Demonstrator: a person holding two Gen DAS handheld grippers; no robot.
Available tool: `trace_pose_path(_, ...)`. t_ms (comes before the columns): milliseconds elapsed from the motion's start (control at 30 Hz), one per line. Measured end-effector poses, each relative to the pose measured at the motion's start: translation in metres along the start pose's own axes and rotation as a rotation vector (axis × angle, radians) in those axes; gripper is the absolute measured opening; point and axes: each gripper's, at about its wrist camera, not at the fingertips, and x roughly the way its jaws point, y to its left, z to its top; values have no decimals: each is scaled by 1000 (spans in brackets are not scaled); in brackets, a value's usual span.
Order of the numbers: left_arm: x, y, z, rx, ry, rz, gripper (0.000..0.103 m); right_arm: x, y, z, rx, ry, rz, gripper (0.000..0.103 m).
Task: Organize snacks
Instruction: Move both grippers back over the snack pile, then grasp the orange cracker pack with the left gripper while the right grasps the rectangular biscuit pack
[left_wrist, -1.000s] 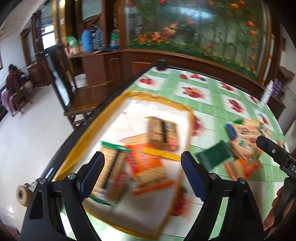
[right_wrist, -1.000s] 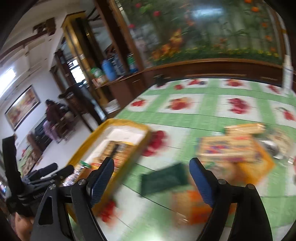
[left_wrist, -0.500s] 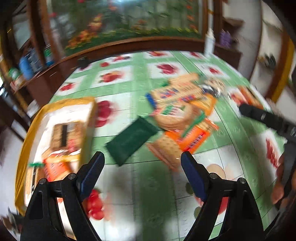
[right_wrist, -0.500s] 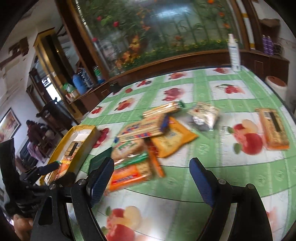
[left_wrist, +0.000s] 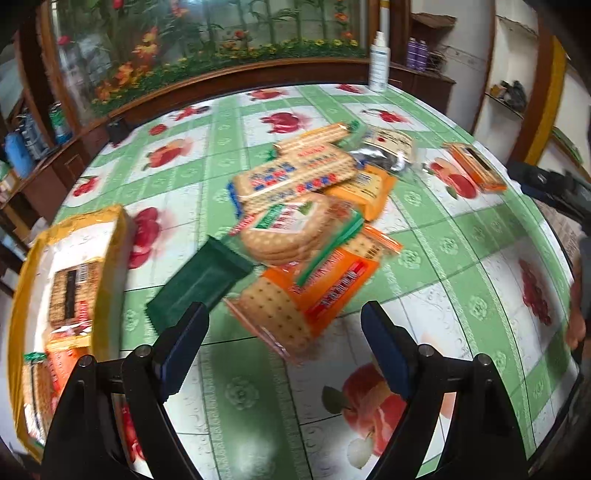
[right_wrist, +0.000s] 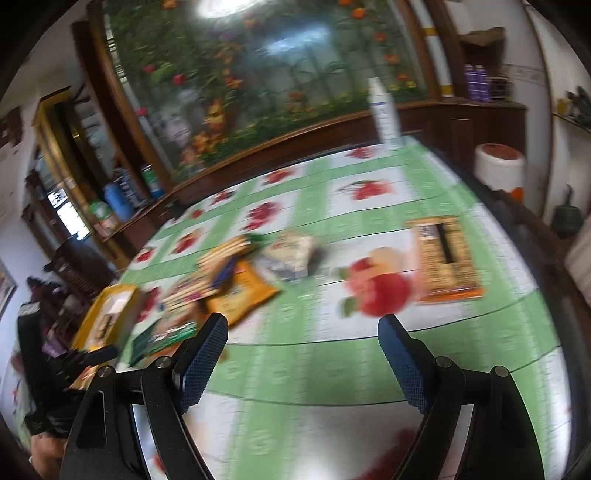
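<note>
A pile of cracker and biscuit packets (left_wrist: 306, 206) lies on the fruit-print tablecloth (left_wrist: 258, 406), with a dark green packet (left_wrist: 199, 280) at its left edge and an orange cracker packet (left_wrist: 314, 291) nearest me. My left gripper (left_wrist: 284, 350) hovers open just short of that orange packet, nothing between its fingers. A yellow tray (left_wrist: 110, 229) at the left holds several packets. My right gripper (right_wrist: 303, 362) is open over bare cloth; a lone orange-edged packet (right_wrist: 443, 254) lies beyond it to the right, the pile (right_wrist: 236, 280) to its left.
A white spray bottle (left_wrist: 379, 62) stands at the table's far edge. Wooden cabinets and a flowered glass panel run behind the table. The lone packet (left_wrist: 476, 166) lies apart at the right. A white bin (right_wrist: 498, 166) stands beyond the right edge.
Both views have swung right, from the yellow tray to the snack pile and the lone packet. Both grippers stay open and empty.
</note>
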Motion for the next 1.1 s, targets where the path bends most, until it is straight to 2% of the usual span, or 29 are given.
trace_pose_path(133,5,5,-1,14,16,-74,85,5,-27,10,60,6,-86,86)
trace_pose_path(367,19,12,4,6,39,-119,85,4,-35,17,86,-14,-85,86)
trace_pose_path(633,27,4,13,53,50,-96,85,17,-43,21,101,0,-104,86)
trace_pose_path(867,37,0,15,65,49,-58,85,41,-57,29,85,44,-211,86)
trace_pose_path(1033,43,-3,15,85,62,-63,85,67,-66,38,69,90,-293,86)
trace_pose_path(1100,45,-8,17,106,72,-49,85,75,-71,42,73,103,-304,86)
